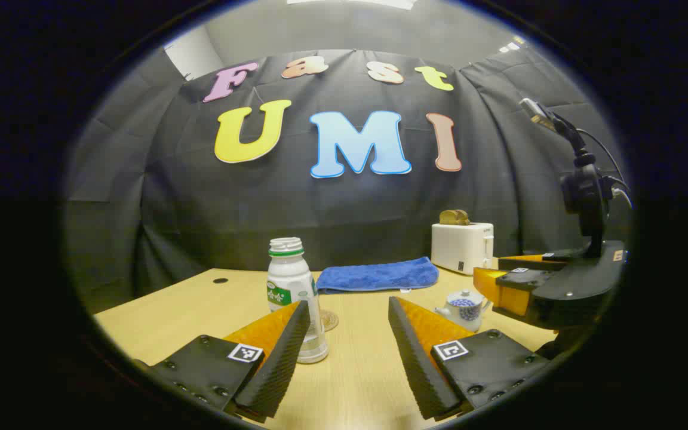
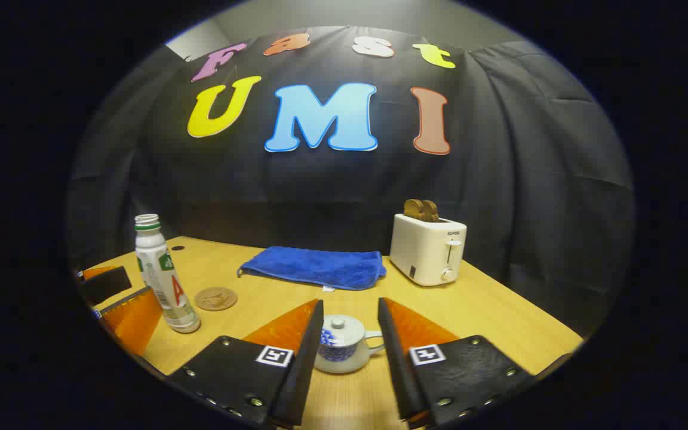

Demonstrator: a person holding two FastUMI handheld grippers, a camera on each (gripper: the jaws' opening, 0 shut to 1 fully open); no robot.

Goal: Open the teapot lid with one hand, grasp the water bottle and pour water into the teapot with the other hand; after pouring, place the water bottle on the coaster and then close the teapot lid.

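An uncapped white water bottle (image 1: 289,286) with a green label stands on the table, just inside the left finger of my left gripper (image 1: 349,306), which is open; the finger covers the bottle's lower left. A round coaster (image 1: 329,320) lies right behind the bottle. The small white and blue teapot (image 2: 341,347), lid on, sits between the fingers of my open right gripper (image 2: 350,306) and is not clamped. In the right gripper view the bottle (image 2: 162,276) and coaster (image 2: 215,298) stand at the left beside the left gripper (image 2: 132,289). The teapot (image 1: 463,307) sits below the right gripper (image 1: 490,269).
A folded blue towel (image 2: 314,267) lies at the back of the wooden table (image 2: 499,322). A white toaster (image 2: 429,248) with bread in it stands at the back right. Black cloth walls close the booth behind the table.
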